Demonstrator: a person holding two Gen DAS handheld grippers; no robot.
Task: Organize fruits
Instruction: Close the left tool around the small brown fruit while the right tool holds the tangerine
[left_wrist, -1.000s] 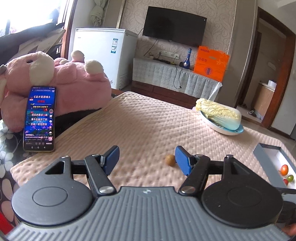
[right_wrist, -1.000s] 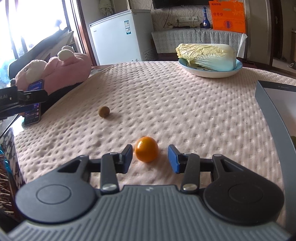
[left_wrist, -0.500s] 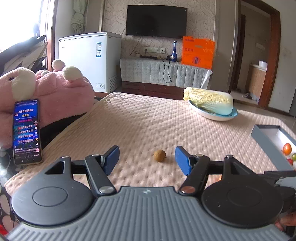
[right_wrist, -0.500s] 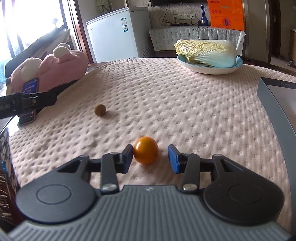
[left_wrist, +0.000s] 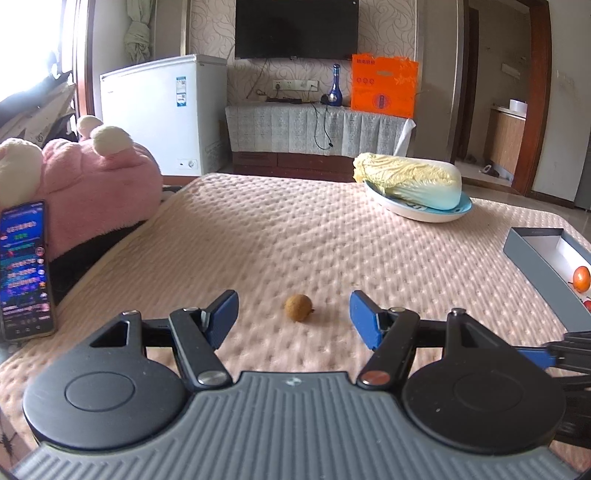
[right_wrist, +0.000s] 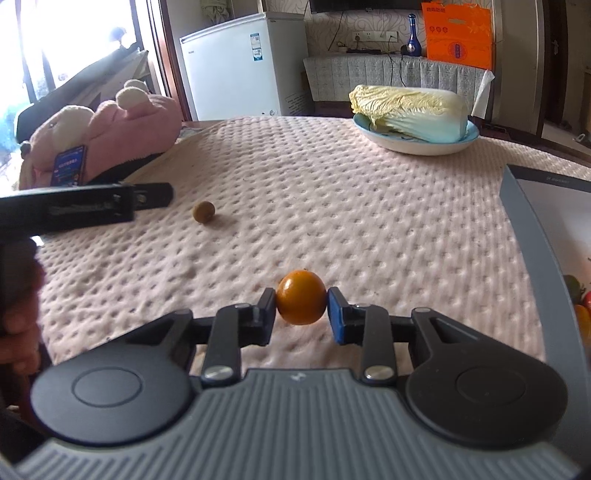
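**Two fruits in reach as sorting nears the box**

The right gripper (right_wrist: 301, 307) pinches an orange fruit (right_wrist: 301, 302) between its blue pads, low in the centre of the right wrist view, at or just above the pink quilted surface (right_wrist: 332, 206). The left gripper (left_wrist: 293, 315) stands spread wide, and a small brown fruit (left_wrist: 298, 308) lies on the surface between its fingers, touched by neither. In the right wrist view the same brown fruit sits at centre left, just beside the tip of the left gripper.

The step in hand appears to be a double pick-up: one fruit gripped, the other only framed. The next move likely calls for the left gripper to close gently on the brown fruit, which is round and may roll, and for the orange fruit to be carried to the grey box (left_wrist: 532, 254) at the right edge of the frame, where other small fruits already lie.

Little writing can be read. The phone (left_wrist: 25, 269) at the left edge shows bright text too small to make out, and the orange bag (left_wrist: 384, 86) in the upper right carries an illegible print. A cabbage on a plate (left_wrist: 417, 212) sits beyond.
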